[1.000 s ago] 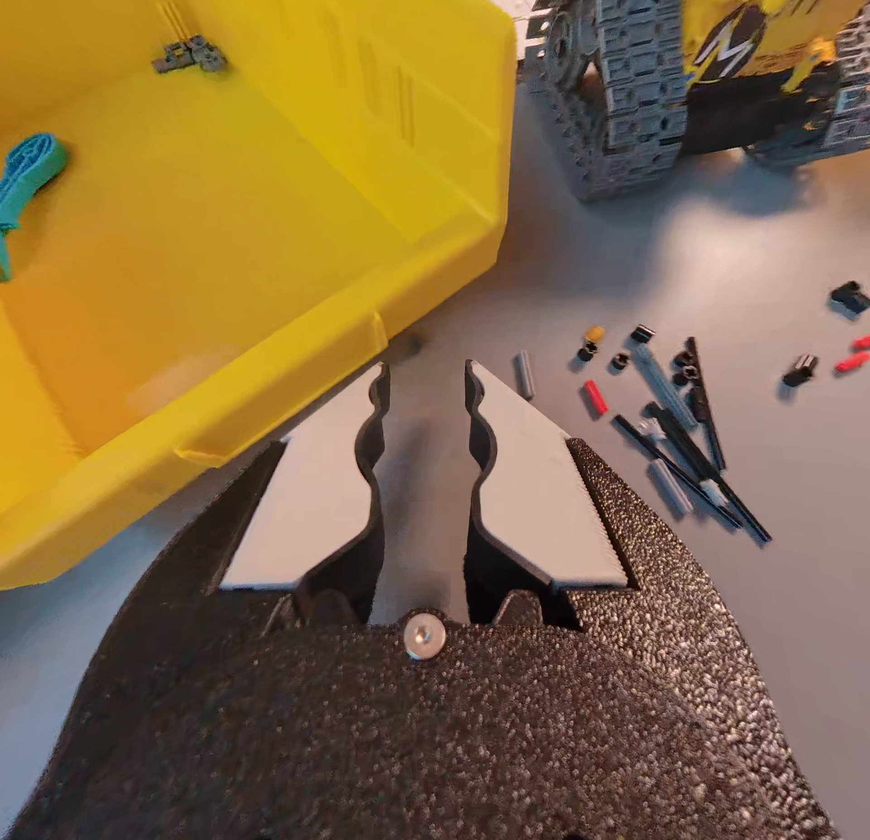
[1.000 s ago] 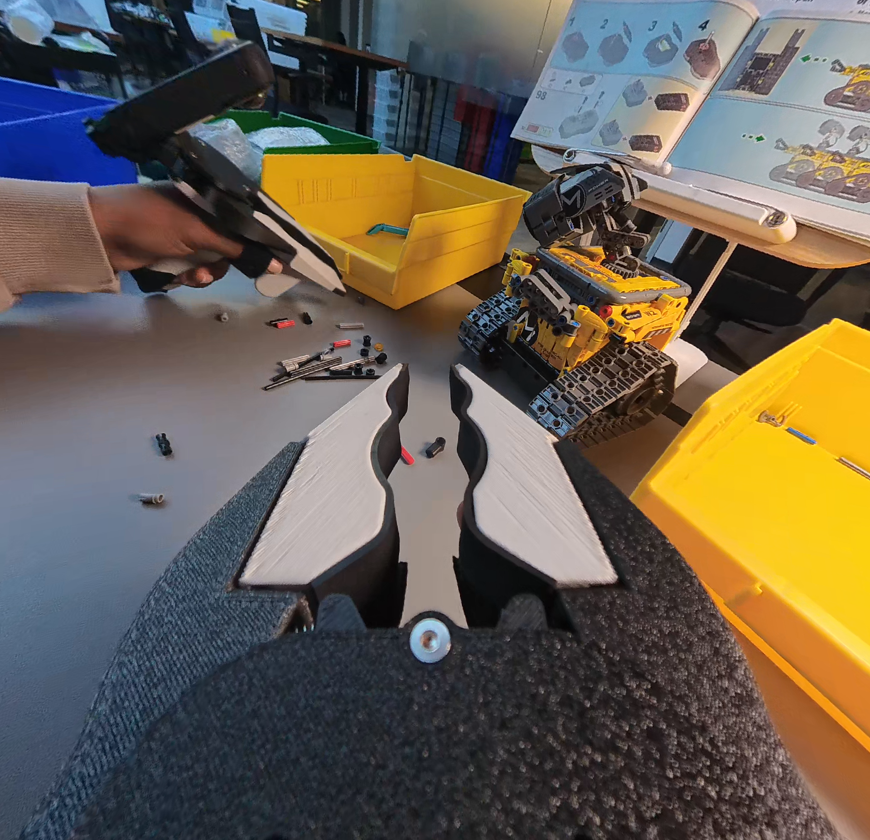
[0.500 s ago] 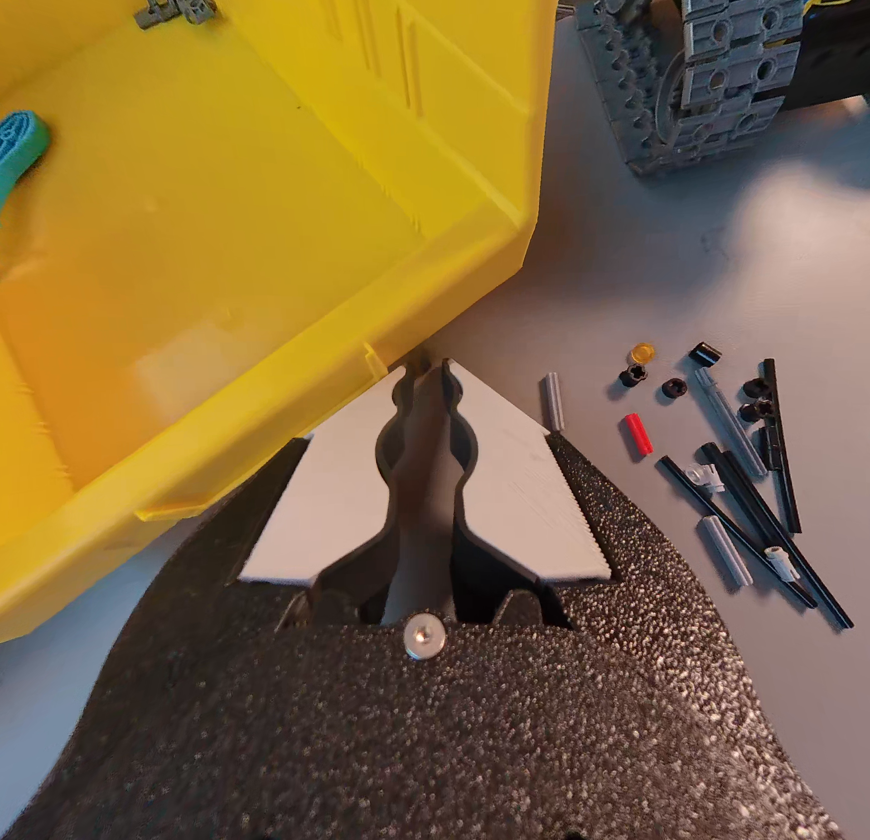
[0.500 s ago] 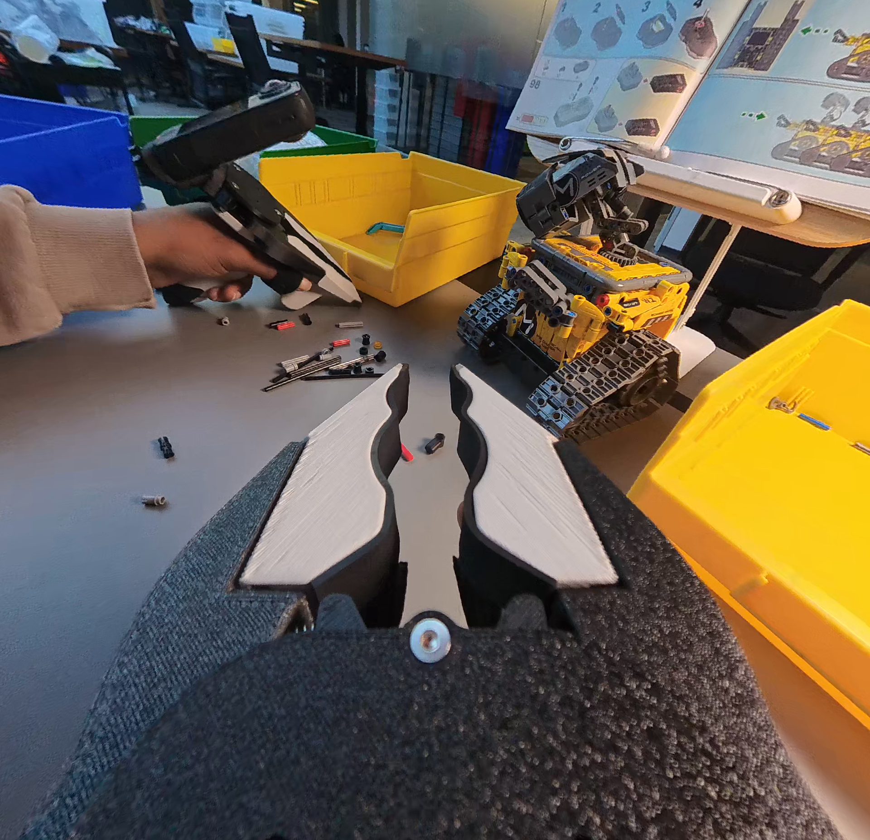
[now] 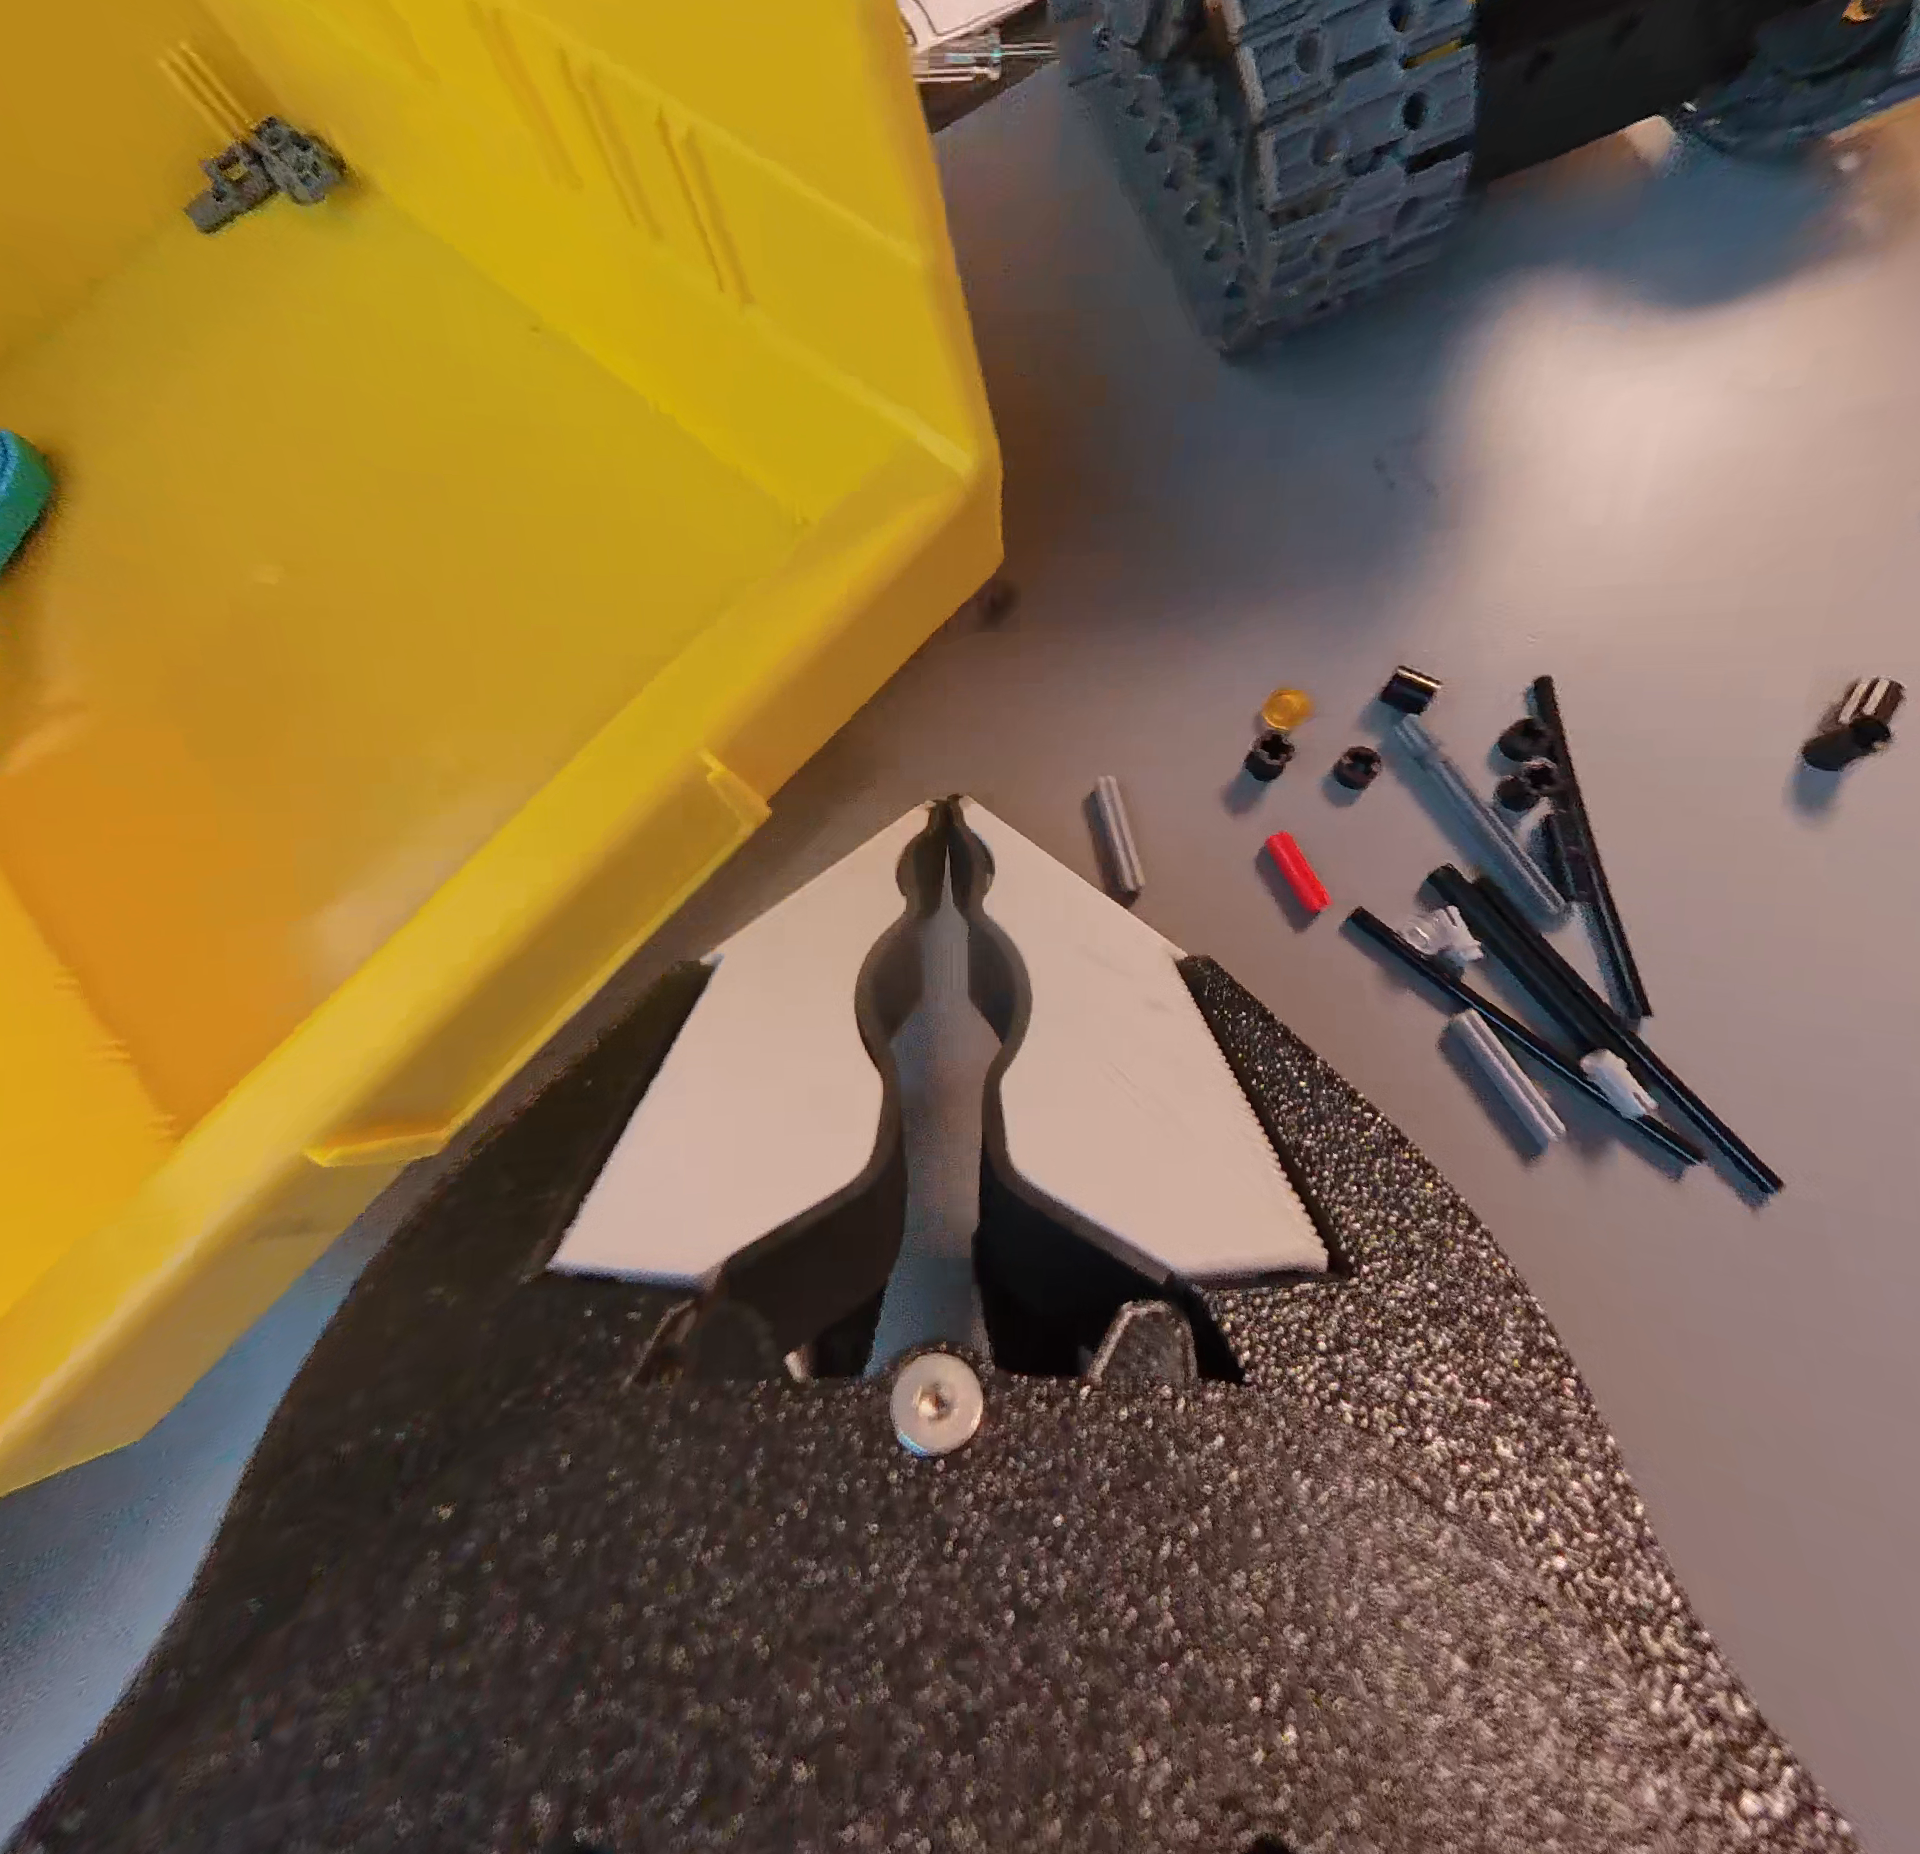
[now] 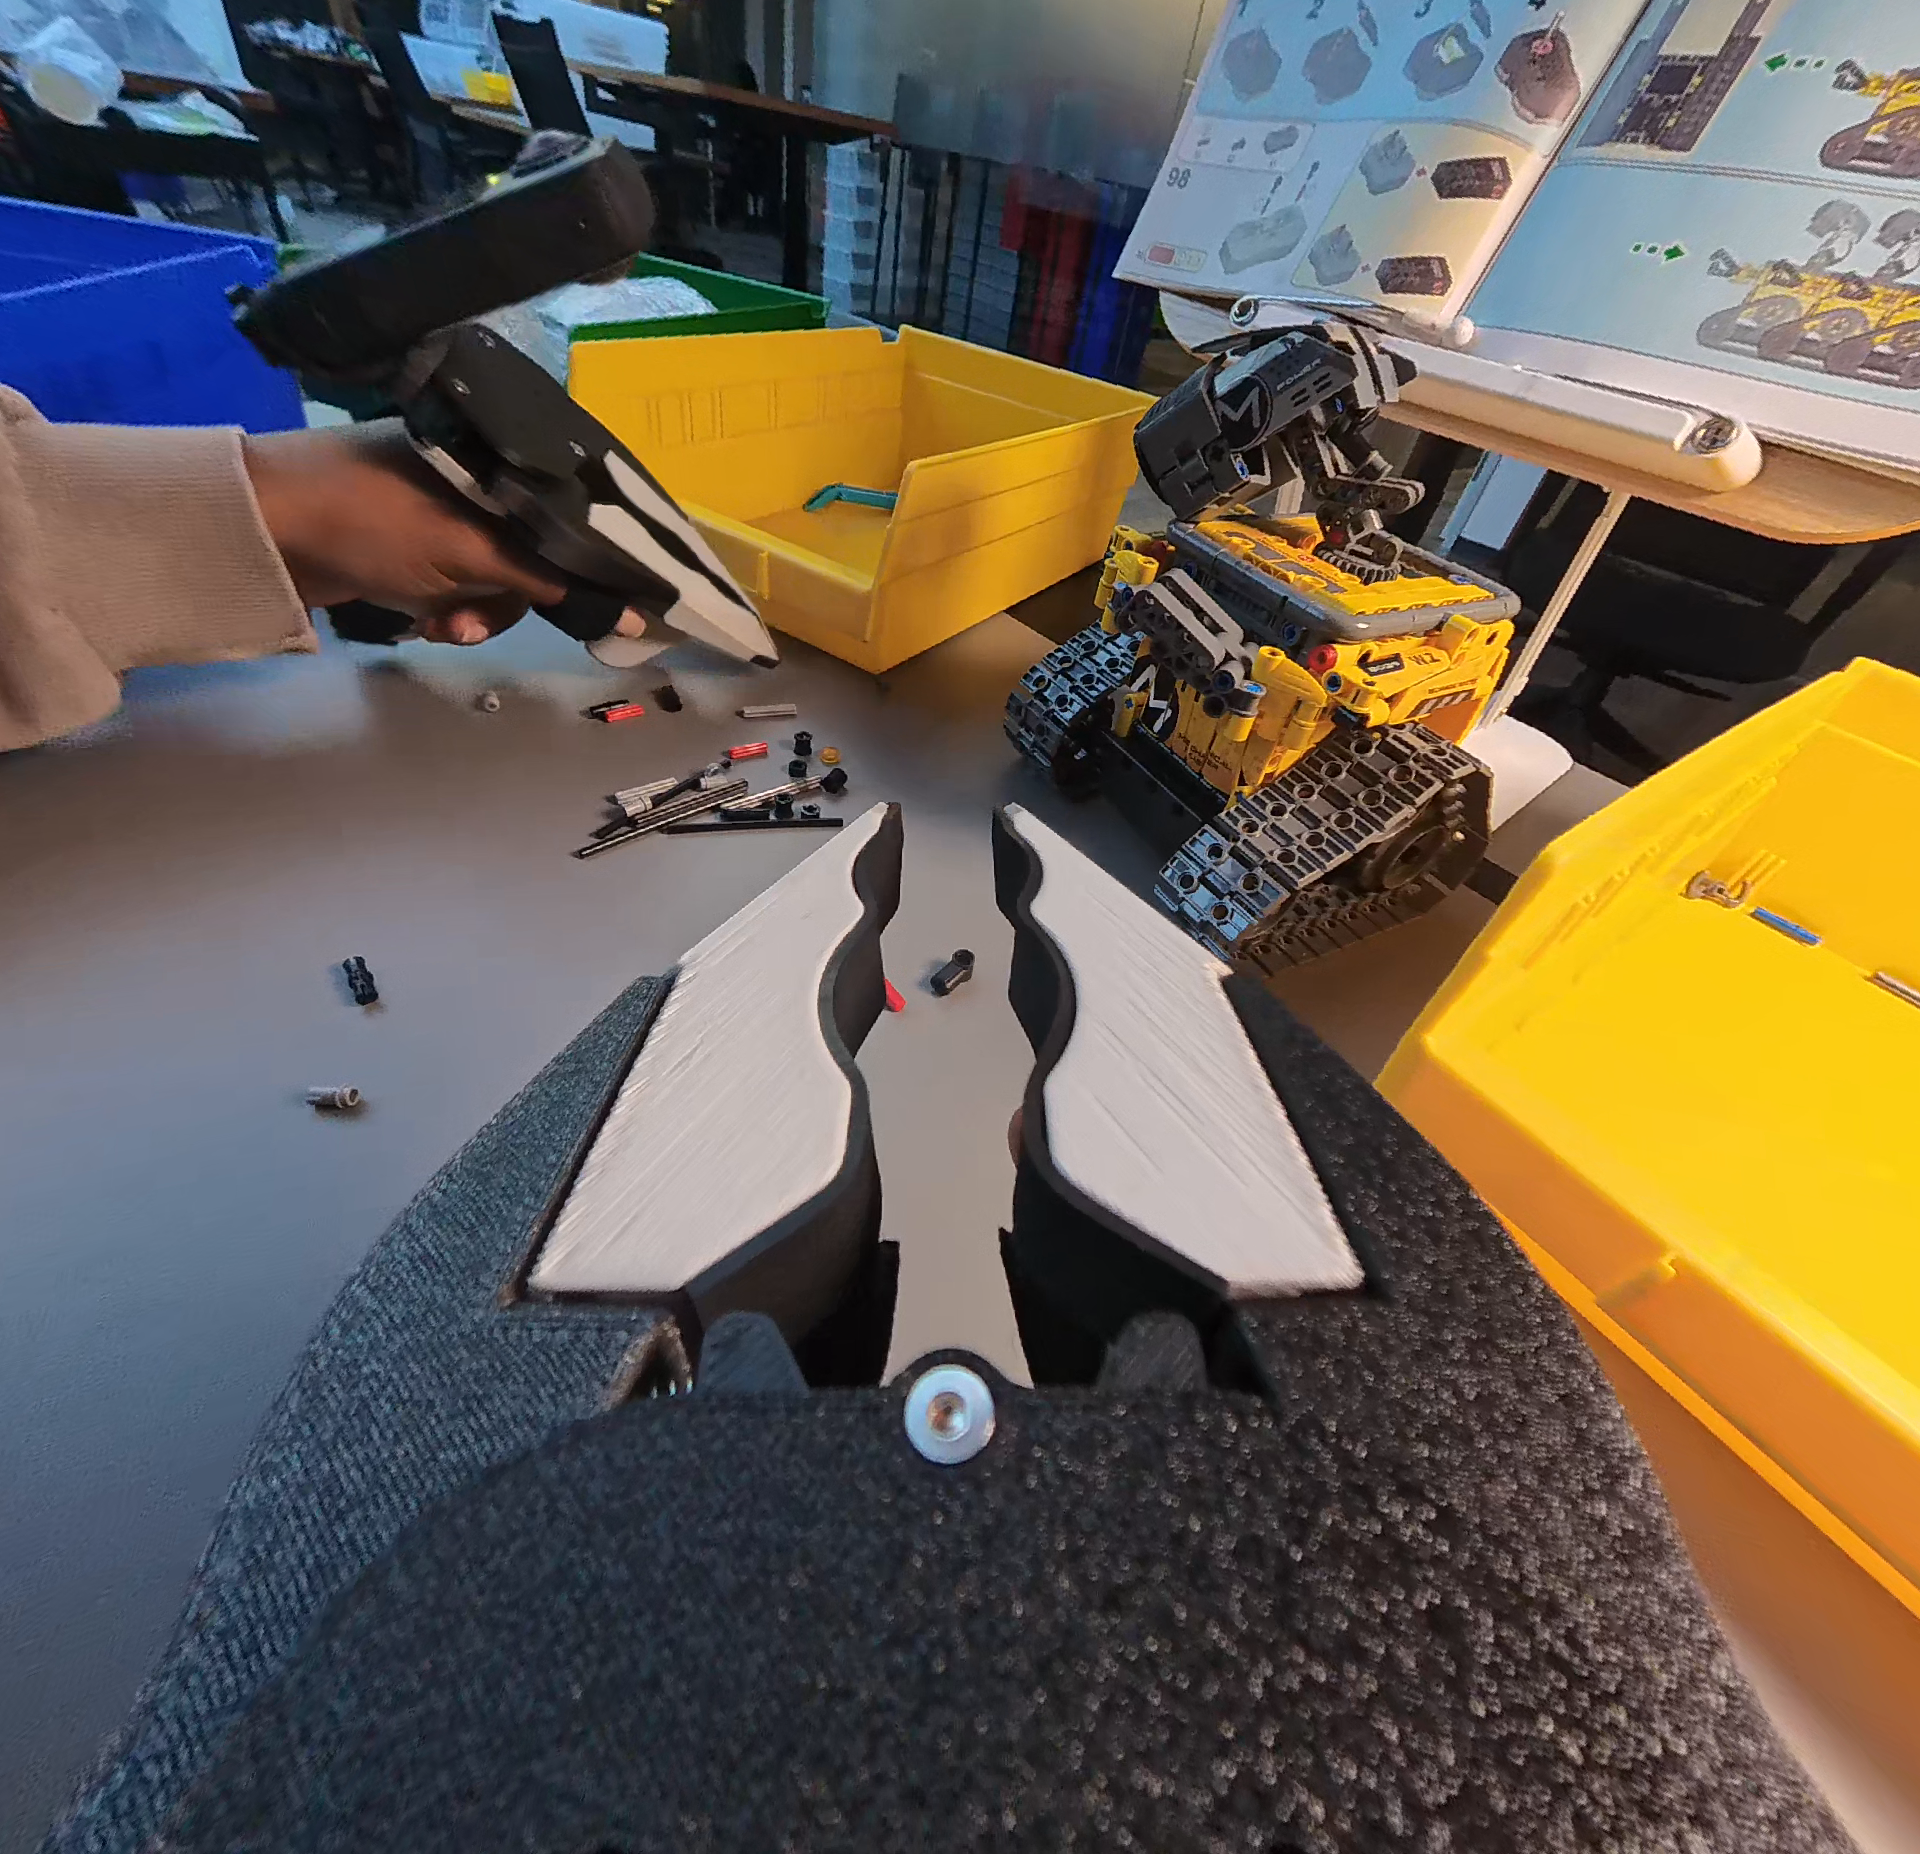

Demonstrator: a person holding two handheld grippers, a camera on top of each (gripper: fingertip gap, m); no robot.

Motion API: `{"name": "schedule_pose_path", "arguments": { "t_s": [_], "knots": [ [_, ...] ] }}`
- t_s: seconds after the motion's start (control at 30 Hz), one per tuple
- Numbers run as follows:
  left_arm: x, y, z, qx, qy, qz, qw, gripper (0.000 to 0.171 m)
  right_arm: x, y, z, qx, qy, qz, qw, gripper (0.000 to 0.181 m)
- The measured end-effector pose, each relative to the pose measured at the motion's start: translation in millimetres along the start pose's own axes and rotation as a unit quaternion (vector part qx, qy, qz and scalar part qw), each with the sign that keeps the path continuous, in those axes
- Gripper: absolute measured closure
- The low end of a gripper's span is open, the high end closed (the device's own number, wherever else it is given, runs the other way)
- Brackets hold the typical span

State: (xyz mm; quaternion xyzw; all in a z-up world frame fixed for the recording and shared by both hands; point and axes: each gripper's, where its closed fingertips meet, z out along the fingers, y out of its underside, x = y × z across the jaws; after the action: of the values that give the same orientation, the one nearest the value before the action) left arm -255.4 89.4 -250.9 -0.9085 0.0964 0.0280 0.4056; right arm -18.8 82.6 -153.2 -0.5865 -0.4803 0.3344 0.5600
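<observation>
My left gripper is shut, its tips pinched on a small dark piece that barely shows between them. It is at the front lip of a yellow bin, just above the grey table. It also shows in the right wrist view, held in a person's hand. A grey pin and a red pin lie just right of its tips. My right gripper is open and empty above the table. A small black connector and a red bit lie on the table, seen between its fingers.
Loose black and grey axles and pins lie scattered on the table. A yellow tracked robot model stands behind. The bin holds a teal piece and a grey piece. A second yellow bin is at right. An open booklet is on a stand. There is about 25 cm between the tips of the two grippers. The left tips stand about 6 cm off the red pin. My right wrist view looks at it from another angle.
My left gripper moved forward to the bin's front lip and closed from open to shut on the small dark piece. My right gripper stayed open and hardly moved.
</observation>
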Motion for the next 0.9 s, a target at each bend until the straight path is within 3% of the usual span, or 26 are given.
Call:
{"name": "schedule_pose_path", "arguments": {
  "t_s": [0.13, 0.27, 0.43, 0.5, 0.67, 0.77, 0.9],
  "knots": [
    [6.1, 3.3, -3.3, 0.0, 0.016, -0.015, 1.0, 0.171, -0.8, -0.5, 0.4, 0.001, -0.002, 0.003, 1.0, 0.164],
    [13.0, -3.6, -2.6, 0.005, 0.026, -0.018, 0.999, 0.153, -4.7, 3.5, 2.2, -0.008, -0.009, -0.005, 1.0, 0.164],
    [22.0, -6.8, -31.9, 0.023, 0.031, -0.018, 0.999, 0.145, -11.2, 21.6, 12.7, -0.063, -0.037, 0.001, 0.997, 0.162],
    [27.4, 6.2, -43.9, 0.017, 0.04, -0.027, 0.999, 0.142, -15.4, 23.9, 19.6, -0.076, -0.054, 0.008, 0.996, 0.161],
    [30.7, 63.7, -78.8, -0.072, 0.051, -0.037, 0.995, 0.12, -19.7, 14.9, 38.8, -0.076, -0.066, 0.014, 0.995, 0.159],
    [28.6, 86.0, -90.5, -0.078, 0.048, -0.053, 0.994, 0.125, -22.7, 12.2, 38.1, -0.065, -0.067, 0.007, 0.996, 0.159],
    [32.5, 84.6, -90.0, -0.06, 0.063, -0.047, 0.995, 0.153, -24.9, 14.6, 33.7, -0.06, -0.071, 0.013, 0.996, 0.16]
  ]
}}
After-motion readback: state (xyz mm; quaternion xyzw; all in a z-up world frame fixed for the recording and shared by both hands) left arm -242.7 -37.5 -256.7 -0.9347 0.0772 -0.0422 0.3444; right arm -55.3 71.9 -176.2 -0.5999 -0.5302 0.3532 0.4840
